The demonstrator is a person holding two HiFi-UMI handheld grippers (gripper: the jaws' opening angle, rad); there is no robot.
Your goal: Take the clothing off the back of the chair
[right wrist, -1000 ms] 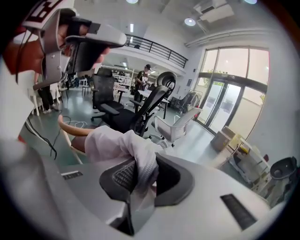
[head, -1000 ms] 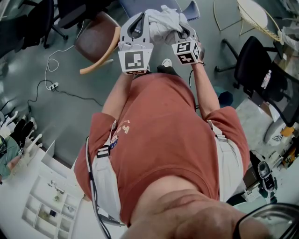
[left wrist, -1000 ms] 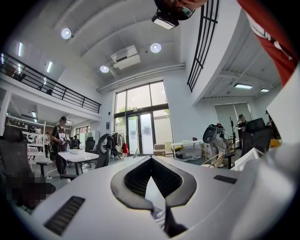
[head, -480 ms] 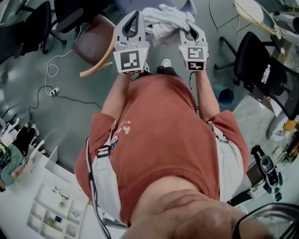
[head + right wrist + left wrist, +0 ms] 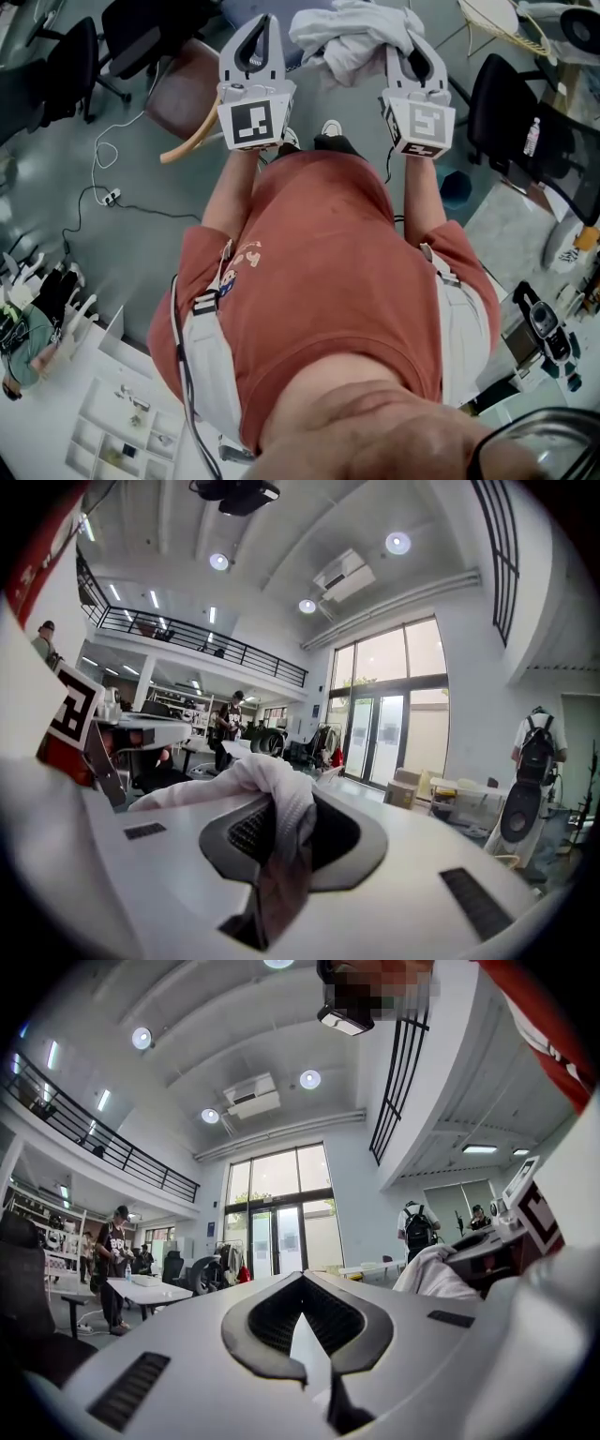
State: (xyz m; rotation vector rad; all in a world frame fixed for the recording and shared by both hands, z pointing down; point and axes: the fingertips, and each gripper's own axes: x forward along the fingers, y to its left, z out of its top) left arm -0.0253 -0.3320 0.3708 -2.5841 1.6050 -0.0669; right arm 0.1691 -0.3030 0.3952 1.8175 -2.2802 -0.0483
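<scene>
Right tool [image 5: 408,37] clamped narrow on white clothing [image 5: 352,37], bunched high in front, probably to clear the chair [image 5: 183,89] back. Left tool [image 5: 262,23] closed, empty, alongside.

White clothing [image 5: 352,37], rust-red shirt [image 5: 319,272]

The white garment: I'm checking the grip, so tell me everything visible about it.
The white garment looks like soft, thin fabric, crumpled into a loose bunch. It is held up ahead of the person, one fold pinched in the right gripper's shut jaws; nothing of it lies between the left gripper's jaws.
</scene>
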